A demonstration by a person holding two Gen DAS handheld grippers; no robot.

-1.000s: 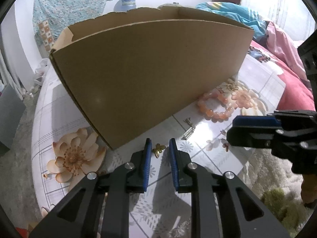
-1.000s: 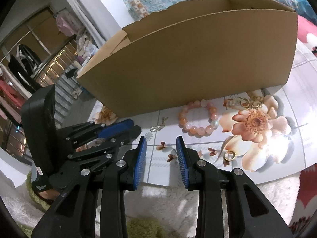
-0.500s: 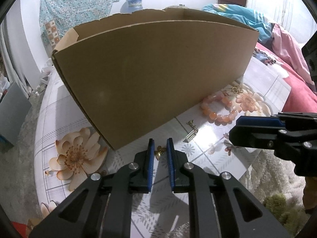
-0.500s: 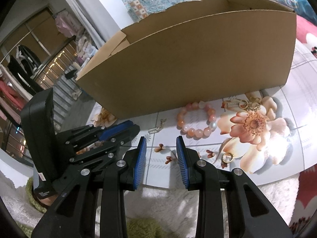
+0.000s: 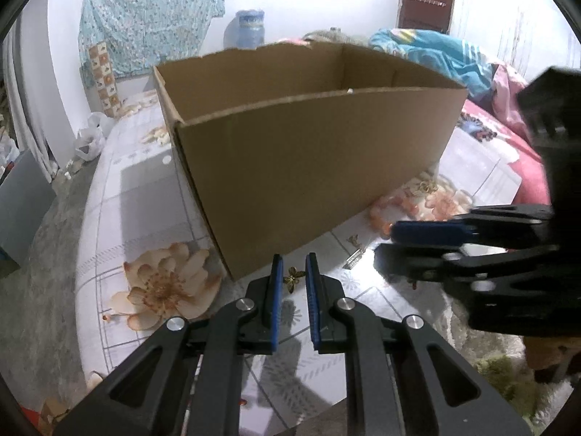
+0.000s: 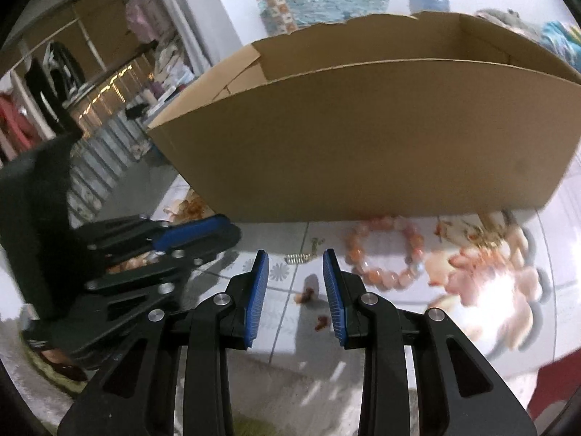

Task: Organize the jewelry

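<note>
L tool [image 5: 293, 276] is pinched narrow on the gold butterfly charm [image 5: 293, 277], held just above the worktop [image 5: 138, 196] by the cardboard box [image 5: 308, 167] near corner. Box opening lies up and beyond; R tool [image 6: 295, 283] half-open, empty.

One cardboard box [image 5: 312, 167], one orange bead bracelet [image 6: 385, 254], one gold butterfly charm [image 5: 293, 278] and two grippers are counted.

Ahead of me the tall cardboard box [image 5: 312, 167] walls off the table [image 5: 145, 196]; only a narrow strip along its near side is passable, strewn with a bead bracelet [image 6: 385, 254], and my right gripper [image 5: 385, 243] crowds it
</note>
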